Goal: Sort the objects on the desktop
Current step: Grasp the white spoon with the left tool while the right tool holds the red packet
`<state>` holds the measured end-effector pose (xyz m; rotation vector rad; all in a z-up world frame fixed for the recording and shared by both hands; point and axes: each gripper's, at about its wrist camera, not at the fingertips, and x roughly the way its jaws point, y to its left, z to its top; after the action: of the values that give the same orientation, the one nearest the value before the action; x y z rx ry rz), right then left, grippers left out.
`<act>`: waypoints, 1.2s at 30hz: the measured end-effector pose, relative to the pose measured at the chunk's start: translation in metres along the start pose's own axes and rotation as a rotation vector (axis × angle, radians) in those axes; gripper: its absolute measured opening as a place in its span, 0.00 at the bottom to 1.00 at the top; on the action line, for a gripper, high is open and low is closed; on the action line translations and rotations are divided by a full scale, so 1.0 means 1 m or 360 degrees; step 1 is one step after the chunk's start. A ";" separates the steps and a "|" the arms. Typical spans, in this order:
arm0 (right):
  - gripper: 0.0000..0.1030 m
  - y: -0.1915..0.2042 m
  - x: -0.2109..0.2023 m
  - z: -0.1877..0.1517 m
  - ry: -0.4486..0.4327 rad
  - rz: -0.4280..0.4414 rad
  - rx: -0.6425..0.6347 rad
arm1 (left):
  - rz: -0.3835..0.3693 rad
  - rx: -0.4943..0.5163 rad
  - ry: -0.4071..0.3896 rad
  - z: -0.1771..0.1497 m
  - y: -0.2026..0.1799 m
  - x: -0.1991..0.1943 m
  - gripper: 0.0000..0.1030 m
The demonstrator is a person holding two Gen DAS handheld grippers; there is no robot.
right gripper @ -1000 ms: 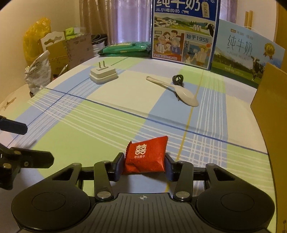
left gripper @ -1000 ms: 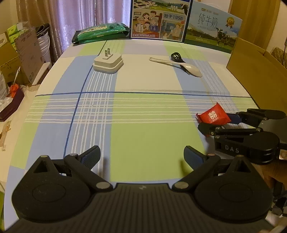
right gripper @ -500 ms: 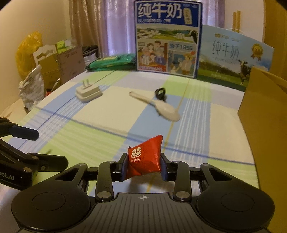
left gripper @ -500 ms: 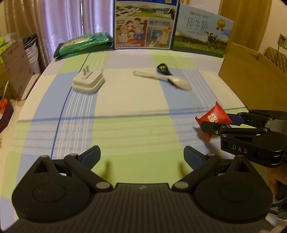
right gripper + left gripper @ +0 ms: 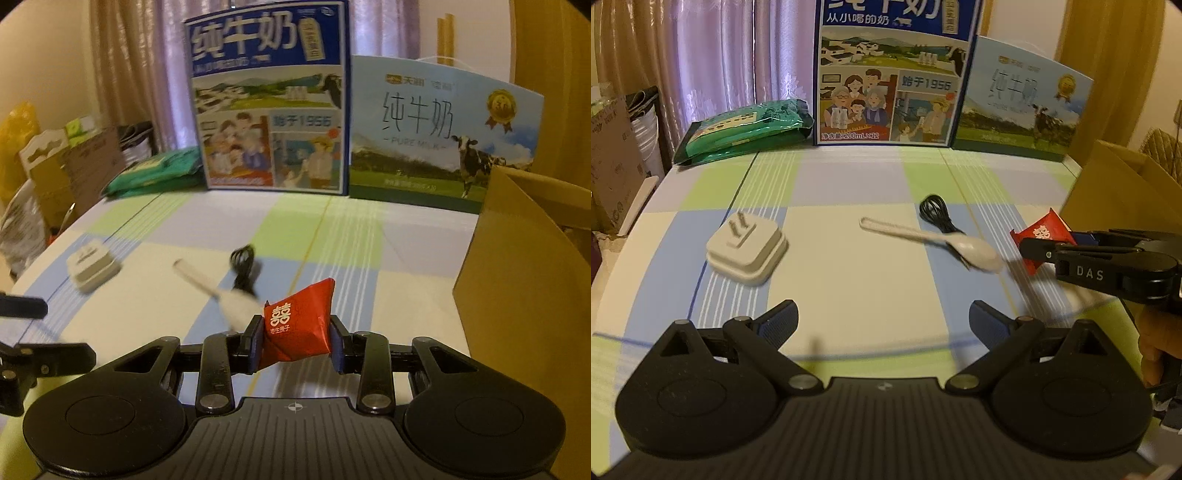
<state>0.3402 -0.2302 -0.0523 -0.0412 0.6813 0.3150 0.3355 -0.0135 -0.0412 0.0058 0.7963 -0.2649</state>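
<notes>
Right wrist view, nearest first: the right claw (image 5: 295,341) pinches a red candy packet (image 5: 297,326) between its blue pads, held up above the desk (image 5: 340,251). Just beyond it lie a white spoon (image 5: 236,304) and a coiled black cable (image 5: 243,266), the cable touching the spoon near its bowl. Farther left sits a white plug adapter (image 5: 92,267), prongs up. A brown cardboard box (image 5: 517,280) stands at the right edge. Two milk cartons (image 5: 273,110) stand upright at the desk's far side, with a green packet (image 5: 159,173) lying to their left.

From the left wrist view, the left claw (image 5: 882,319) is spread wide with nothing between its fingers, hovering over the checked cloth, well short of the adapter and spoon.
</notes>
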 end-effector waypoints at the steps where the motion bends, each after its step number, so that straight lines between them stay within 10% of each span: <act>1: 0.32 -0.002 0.005 0.004 -0.0001 -0.0003 0.0009 | 0.0000 -0.0008 -0.0002 0.003 0.001 0.005 0.94; 11: 0.32 -0.019 0.049 0.021 0.0091 0.0036 0.0057 | 0.0004 -0.0051 0.0028 0.009 0.013 0.037 0.94; 25: 0.15 0.014 0.030 -0.013 0.0234 0.0473 0.0101 | -0.0037 -0.0076 0.0011 0.006 0.020 0.043 0.94; 36: 0.14 -0.026 0.003 -0.031 0.0176 0.0361 0.0382 | -0.0118 0.0039 0.0030 0.016 -0.029 0.065 0.76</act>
<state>0.3310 -0.2583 -0.0796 0.2501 0.8316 0.4488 0.3830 -0.0585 -0.0735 0.0019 0.8132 -0.3455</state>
